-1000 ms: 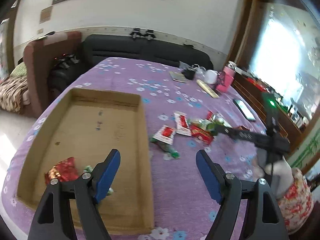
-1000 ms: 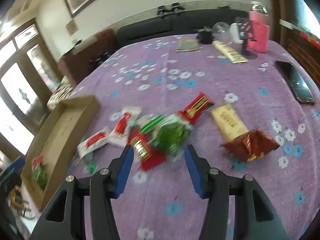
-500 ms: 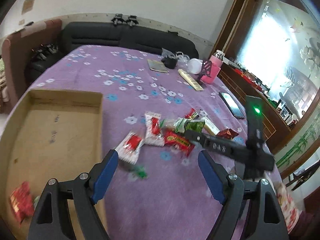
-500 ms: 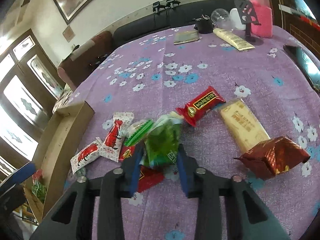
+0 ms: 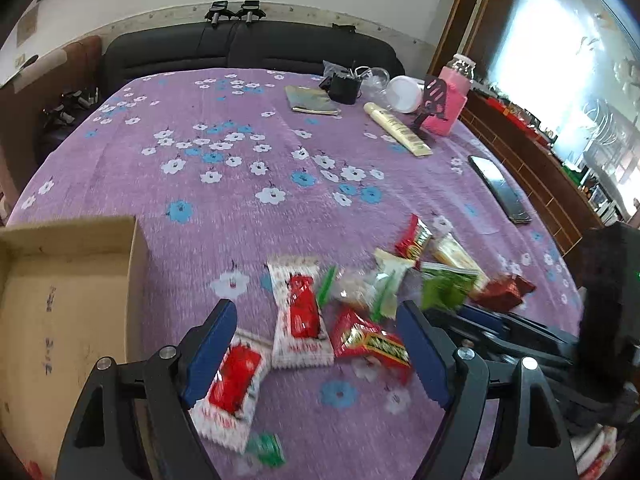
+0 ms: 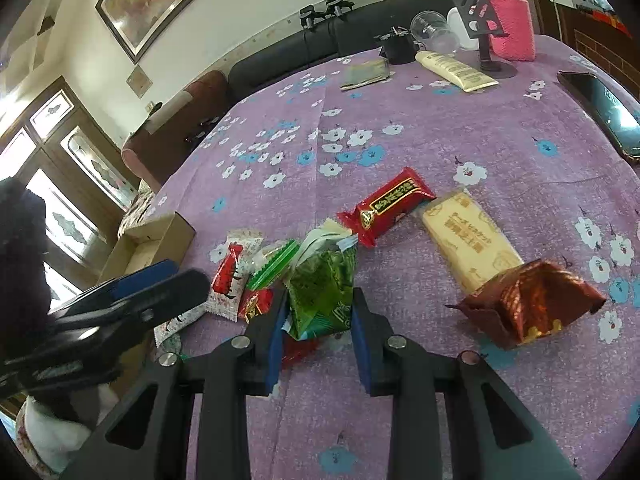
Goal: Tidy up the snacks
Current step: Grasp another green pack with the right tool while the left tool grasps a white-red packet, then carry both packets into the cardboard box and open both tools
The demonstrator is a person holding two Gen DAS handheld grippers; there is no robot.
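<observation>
Here, the right hand-held gripper (image 6: 316, 316) was clamped on a green packet (image 6: 322, 290), both blue fingers (image 6: 362, 344) pressing its sides. A red bar (image 6: 386, 206) lay at 1 o'clock from the packet, a cream biscuit pack (image 6: 470, 242) and a brown pouch (image 6: 532, 302) at 3 o'clock. The left hand-held gripper (image 5: 316, 354) stood wide apart above the purple flowered surface (image 5: 240, 184), straddling red-and-white sachets (image 5: 300, 316). The cardboard box (image 5: 60, 300) sat at 9 o'clock from that gripper.
</observation>
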